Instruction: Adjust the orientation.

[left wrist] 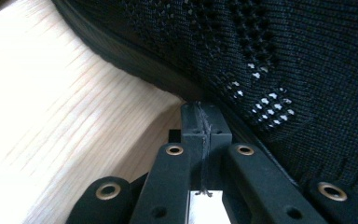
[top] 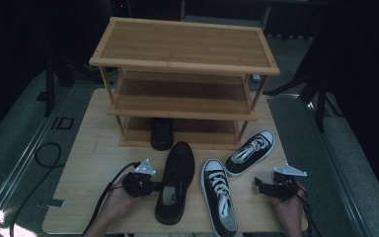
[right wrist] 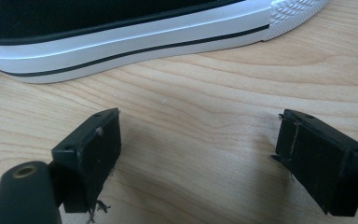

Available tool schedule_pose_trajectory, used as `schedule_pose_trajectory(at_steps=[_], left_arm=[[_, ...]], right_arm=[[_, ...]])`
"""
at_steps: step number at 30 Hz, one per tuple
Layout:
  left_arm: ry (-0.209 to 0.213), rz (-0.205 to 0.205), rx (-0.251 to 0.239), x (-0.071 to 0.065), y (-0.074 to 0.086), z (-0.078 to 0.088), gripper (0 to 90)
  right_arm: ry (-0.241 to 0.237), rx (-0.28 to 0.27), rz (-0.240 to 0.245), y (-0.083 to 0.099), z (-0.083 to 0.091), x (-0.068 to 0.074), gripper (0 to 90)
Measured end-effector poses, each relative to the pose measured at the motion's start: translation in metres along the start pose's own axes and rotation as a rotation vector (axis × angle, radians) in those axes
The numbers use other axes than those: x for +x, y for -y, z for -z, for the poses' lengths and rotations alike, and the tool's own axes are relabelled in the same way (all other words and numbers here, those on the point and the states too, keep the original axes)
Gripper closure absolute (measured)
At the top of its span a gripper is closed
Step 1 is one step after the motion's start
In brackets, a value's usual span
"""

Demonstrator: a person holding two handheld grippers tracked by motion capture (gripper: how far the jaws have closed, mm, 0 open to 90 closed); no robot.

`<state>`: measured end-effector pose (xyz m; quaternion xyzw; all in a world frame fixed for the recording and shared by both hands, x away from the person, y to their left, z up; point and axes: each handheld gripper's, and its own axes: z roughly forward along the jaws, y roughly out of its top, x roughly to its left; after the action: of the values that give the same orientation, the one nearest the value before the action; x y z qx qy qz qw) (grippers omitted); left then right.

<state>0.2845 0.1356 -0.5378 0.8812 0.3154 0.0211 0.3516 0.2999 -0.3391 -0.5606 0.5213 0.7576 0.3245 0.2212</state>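
Observation:
A black knit shoe [top: 175, 182] lies on the wooden table [top: 94, 158], toe toward the rack. My left gripper [top: 154, 186] is at its left side. In the left gripper view the jaws [left wrist: 203, 122] are shut together with nothing between them, their tips right against the knit upper [left wrist: 279, 56] near the sole. Two black-and-white canvas sneakers lie to the right, one near [top: 219, 195] and one farther [top: 250, 152]. My right gripper [top: 260, 184] rests low on the table beside them, jaws open [right wrist: 198, 154] and empty, facing a sneaker's white sole [right wrist: 135, 46].
A three-shelf bamboo shoe rack [top: 185, 47] stands at the back of the table. Another black shoe [top: 162, 133] sits on its bottom shelf. Cables [top: 47, 155] trail off the table's left side, where a bare patch of tabletop lies.

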Motion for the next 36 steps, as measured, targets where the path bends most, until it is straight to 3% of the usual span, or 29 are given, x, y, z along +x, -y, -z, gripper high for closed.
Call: schedule_pose_trajectory(at_steps=[9, 12, 15, 19, 25, 29, 36], left_arm=[[0.027, -0.002, 0.006, -0.012, -0.011, -0.012, 90.0], [0.017, -0.004, 0.027, -0.015, -0.014, -0.012, 88.0], [0.009, 0.02, 0.025, -0.015, -0.02, -0.003, 84.0], [-0.048, 0.06, 0.015, -0.022, -0.036, 0.022, 77.9], [-0.083, 0.061, -0.017, -0.033, -0.059, 0.047, 74.1], [-0.085, 0.062, -0.019, -0.039, -0.068, 0.051, 71.0], [-0.071, 0.065, -0.011, -0.048, -0.08, 0.043, 67.3]], right_arm=[[0.0, 0.0, 0.0, 0.0, 0.0, 0.0, 13.9], [0.0, 0.0, 0.0, 0.0, 0.0, 0.0, 13.9], [0.0, 0.0, 0.0, 0.0, 0.0, 0.0, 13.9], [0.0, 0.0, 0.0, 0.0, 0.0, 0.0, 13.9], [0.0, 0.0, 0.0, 0.0, 0.0, 0.0, 13.9], [0.0, 0.0, 0.0, 0.0, 0.0, 0.0, 13.9], [0.0, 0.0, 0.0, 0.0, 0.0, 0.0, 13.8]])
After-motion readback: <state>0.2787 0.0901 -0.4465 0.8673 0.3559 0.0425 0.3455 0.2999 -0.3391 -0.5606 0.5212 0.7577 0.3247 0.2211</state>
